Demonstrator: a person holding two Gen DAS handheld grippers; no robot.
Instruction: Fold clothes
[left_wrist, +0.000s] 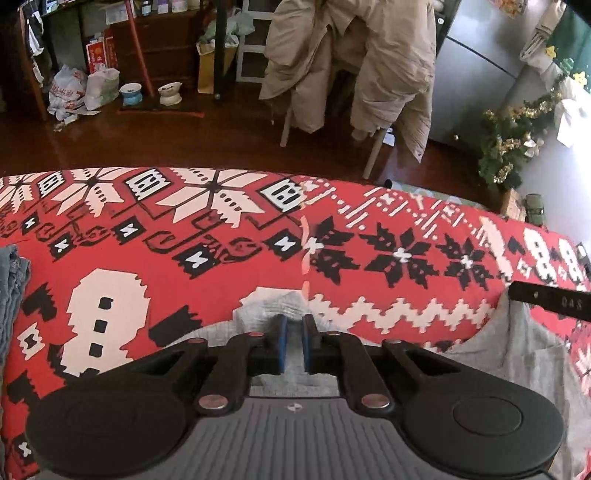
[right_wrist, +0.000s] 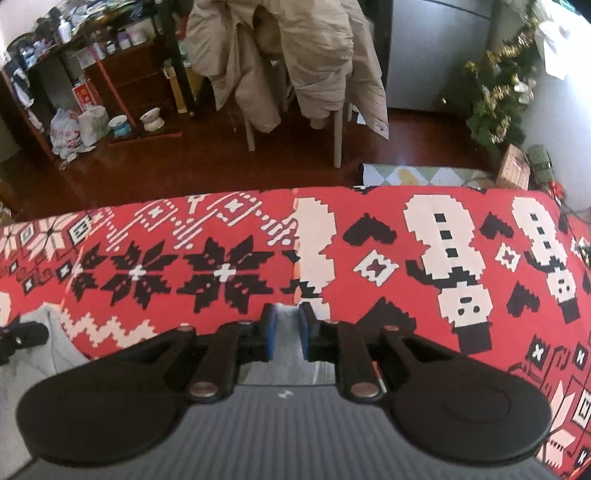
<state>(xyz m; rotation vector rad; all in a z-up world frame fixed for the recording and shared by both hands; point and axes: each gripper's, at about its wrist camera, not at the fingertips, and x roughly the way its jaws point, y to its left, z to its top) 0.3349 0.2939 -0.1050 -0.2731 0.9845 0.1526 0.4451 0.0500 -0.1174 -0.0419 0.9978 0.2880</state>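
While both tools point steeply down at the red patterned cover (left_wrist: 229, 266) of the table, a grey garment (left_wrist: 517, 354) lies spread near the front edge, and each tool has a piece of it in its grip. The left tool (left_wrist: 294, 334) has its blue pads (left_wrist: 282, 332) drawn nearly together on a raised edge of grey cloth. The right tool (right_wrist: 286, 328) stands a little wider, with grey fabric showing between its pads (right_wrist: 272, 326); whether those pads press firmly on the cloth I cannot tell for sure, though it looks pinched. In the left view the tip of the right tool reaches in at the garment's far corner.

My judgement is that the fold is at its carrying stage: two edge points are taken and the cloth is being laid over. The next move calls for keeping both grips level and taut, setting the edge down squarely, then letting go. A folded bluish item (left_wrist: 13, 291) sits at the left edge.
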